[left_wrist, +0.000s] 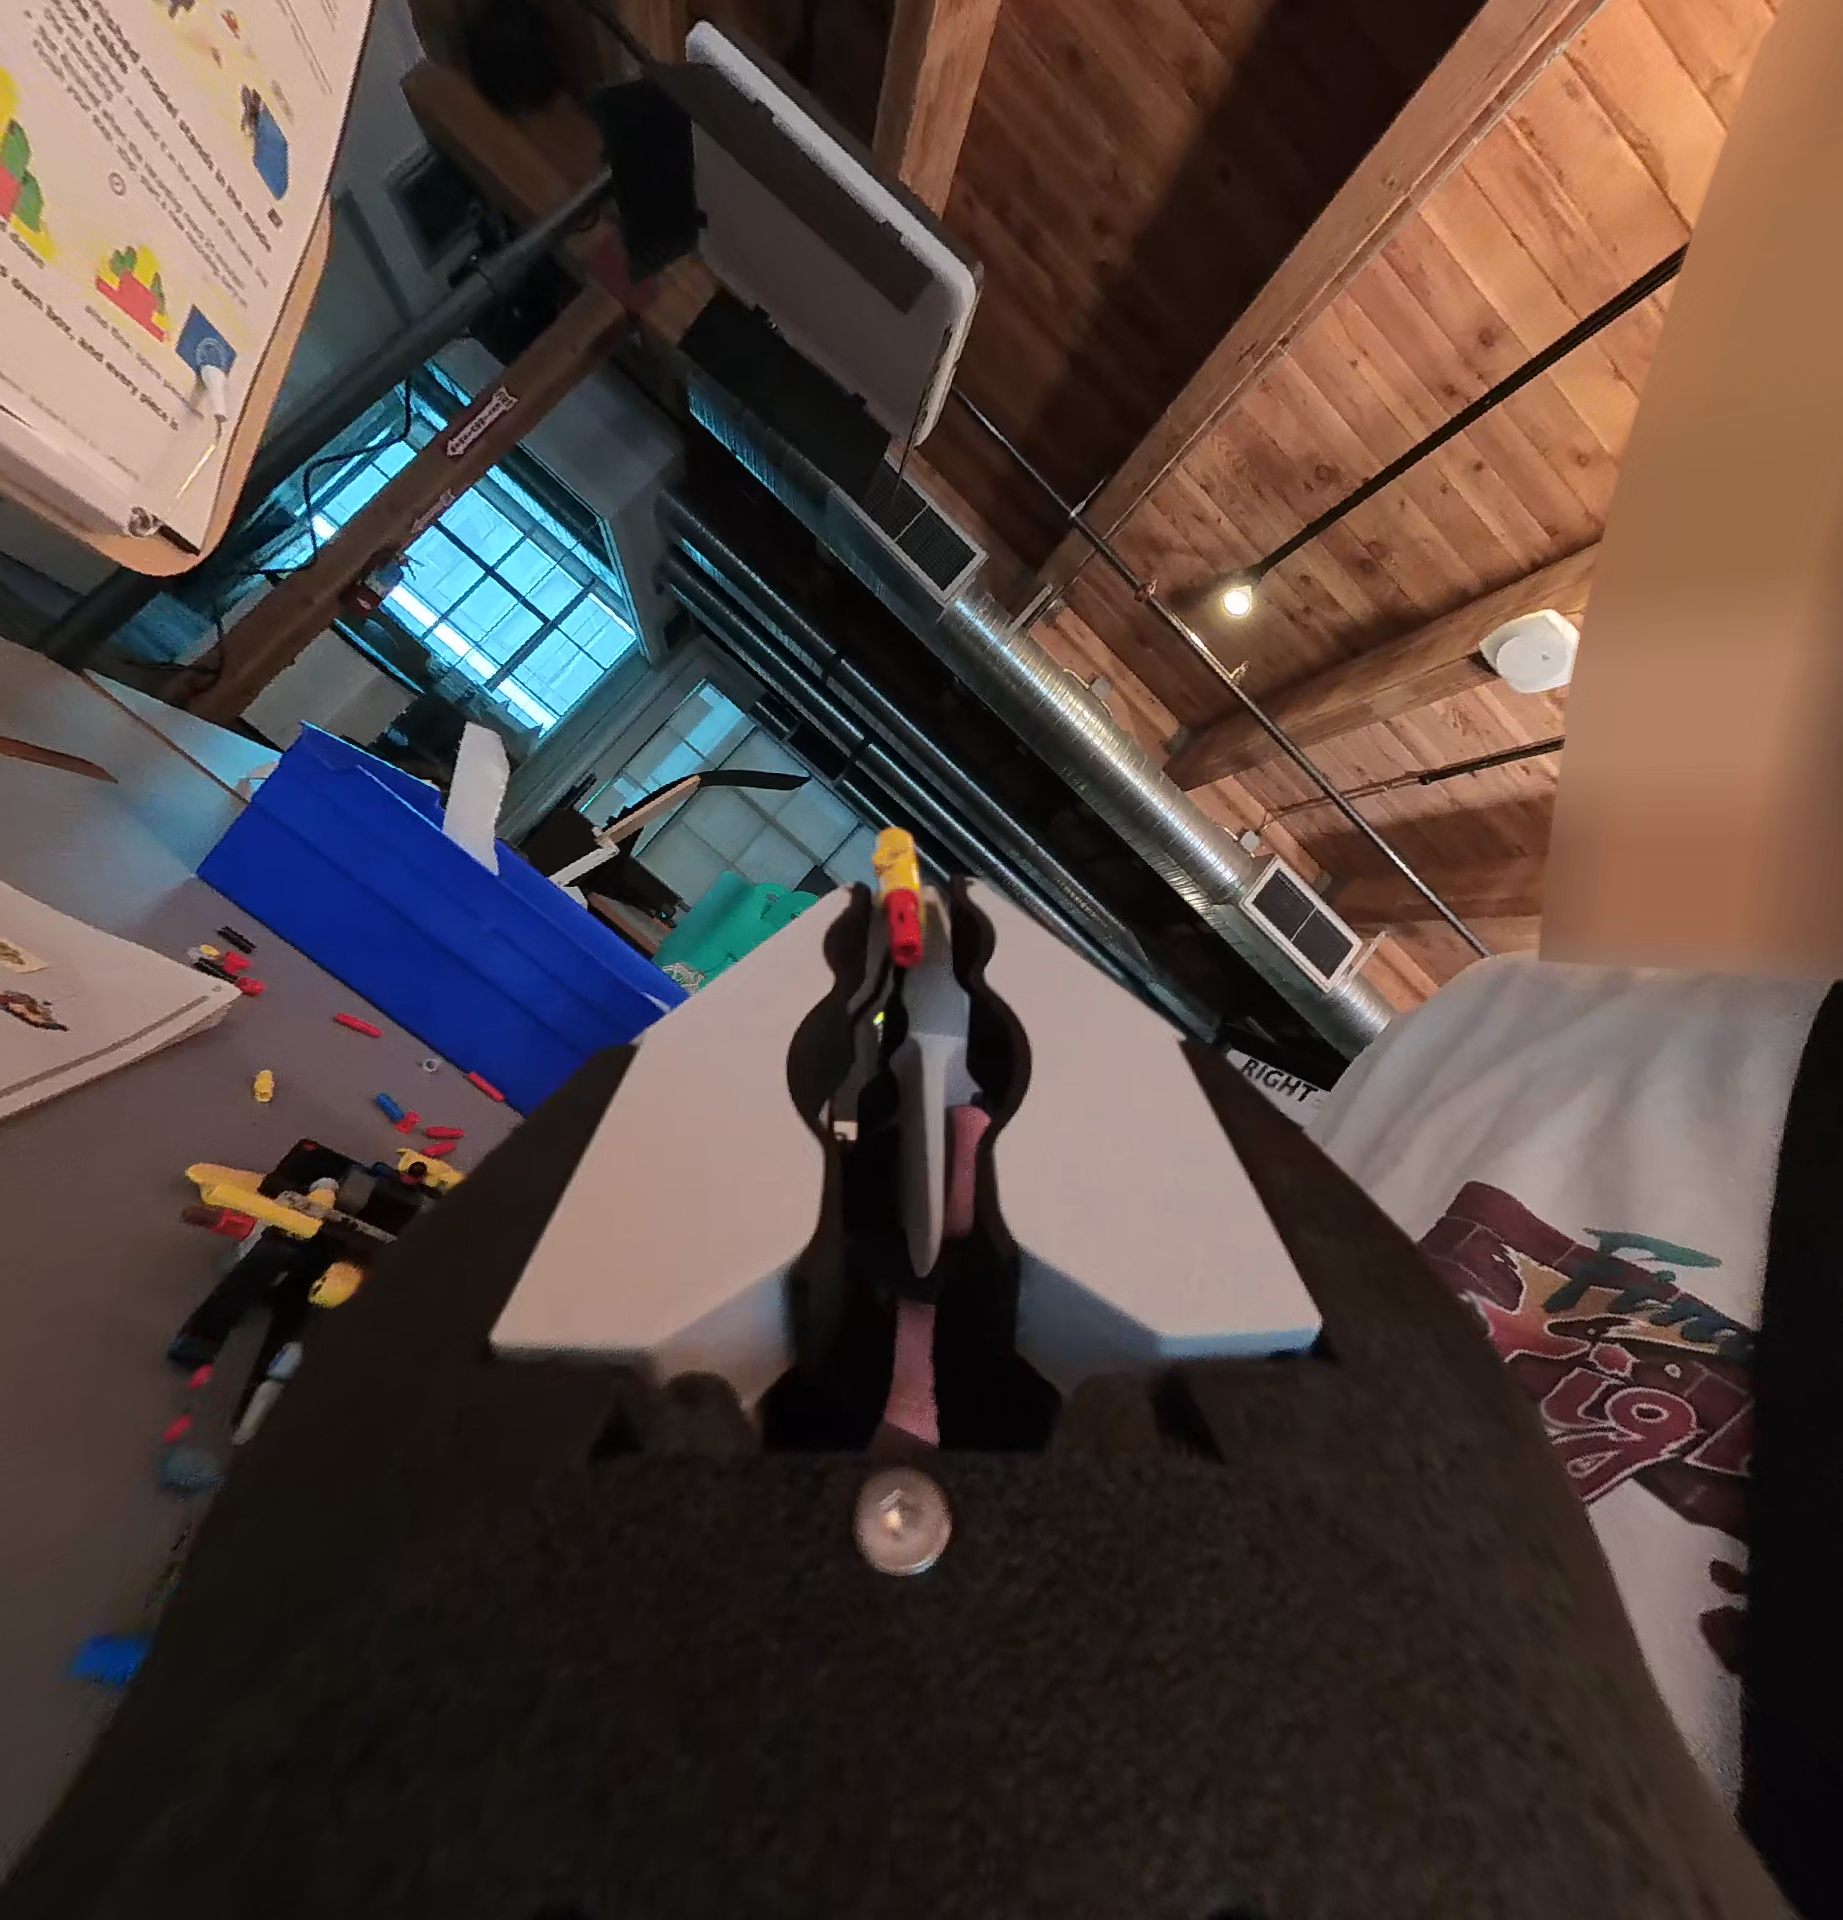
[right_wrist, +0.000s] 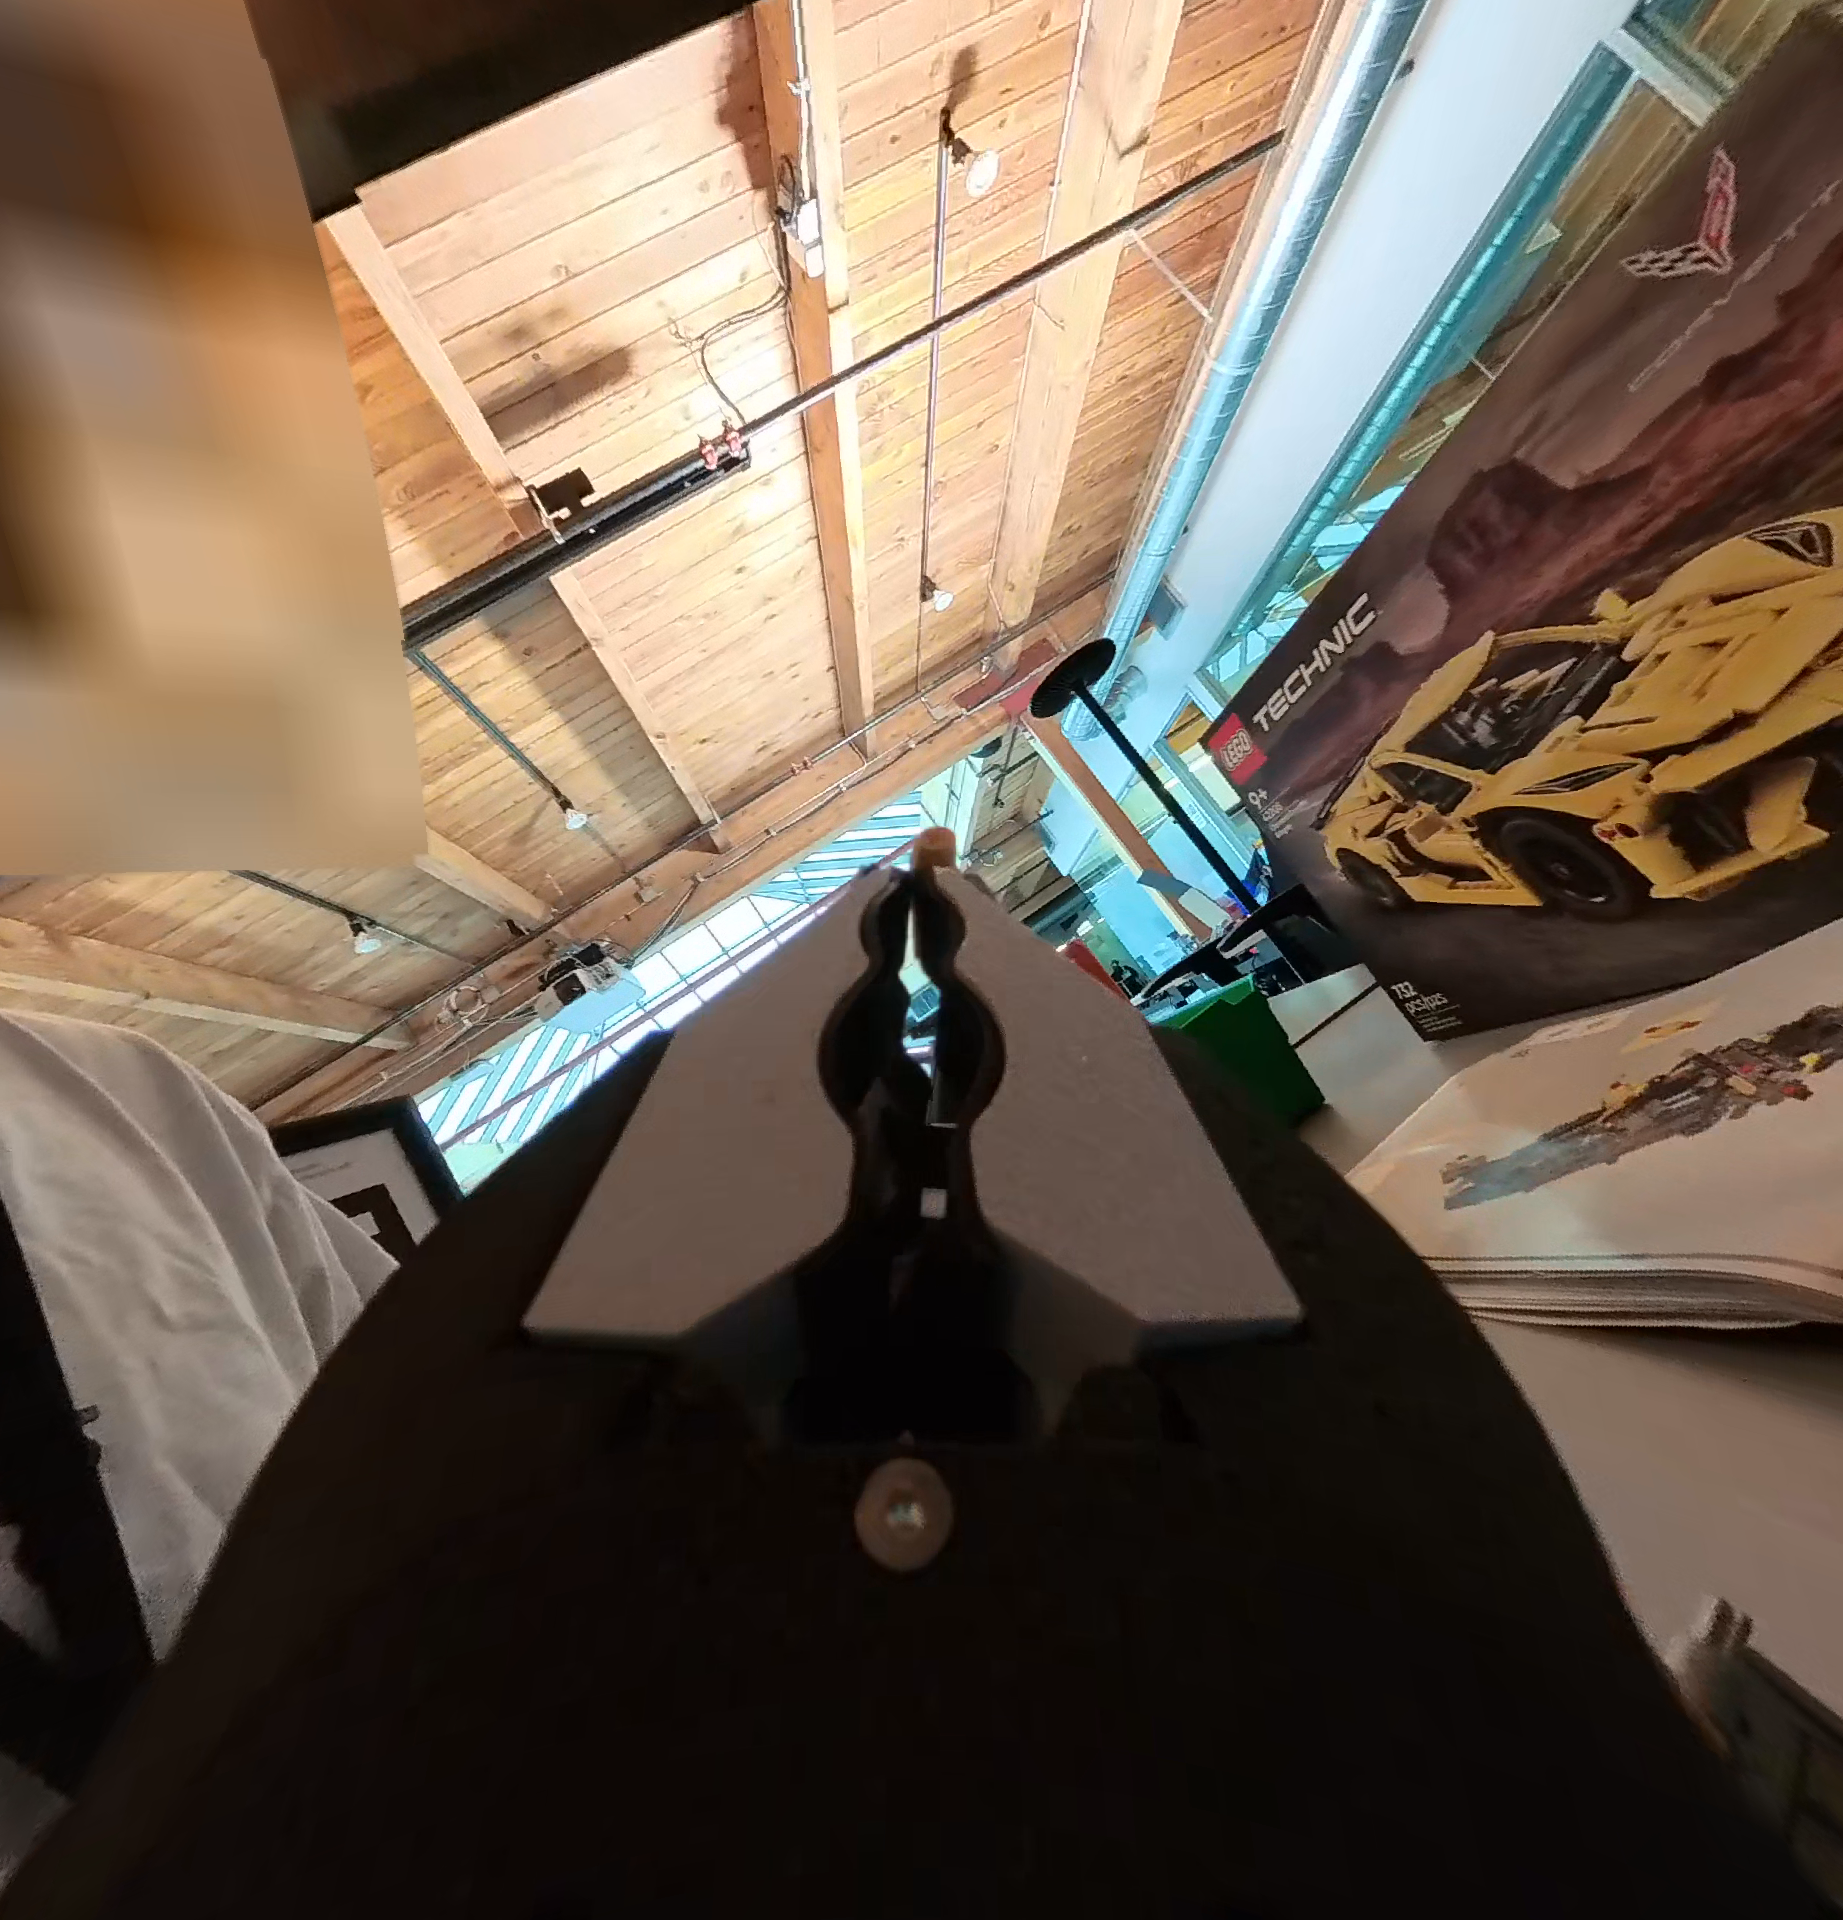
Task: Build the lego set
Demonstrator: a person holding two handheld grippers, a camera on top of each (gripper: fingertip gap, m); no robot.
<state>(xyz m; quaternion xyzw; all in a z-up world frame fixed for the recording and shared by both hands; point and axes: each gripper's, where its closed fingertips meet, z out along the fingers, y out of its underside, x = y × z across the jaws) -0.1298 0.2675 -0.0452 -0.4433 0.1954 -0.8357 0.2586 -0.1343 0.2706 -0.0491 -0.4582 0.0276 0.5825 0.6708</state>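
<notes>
Both grippers point up towards the ceiling. My left gripper is open. A small yellow and red lego piece stands between its fingertips, close to the right pad, with a dark gap on its left side. A grey part lies lower between the fingers. My right gripper is shut on a small tan pin that sticks out past its tips. The part-built black and yellow model lies on the grey table, low at the left of the left wrist view.
Loose red, blue and yellow pieces lie beside a blue bin and an open booklet. The set's box with a yellow car, another booklet and a green bin stand at the right. A person's white shirt is close. Both grippers' tips are close together, under 4 cm apart.
</notes>
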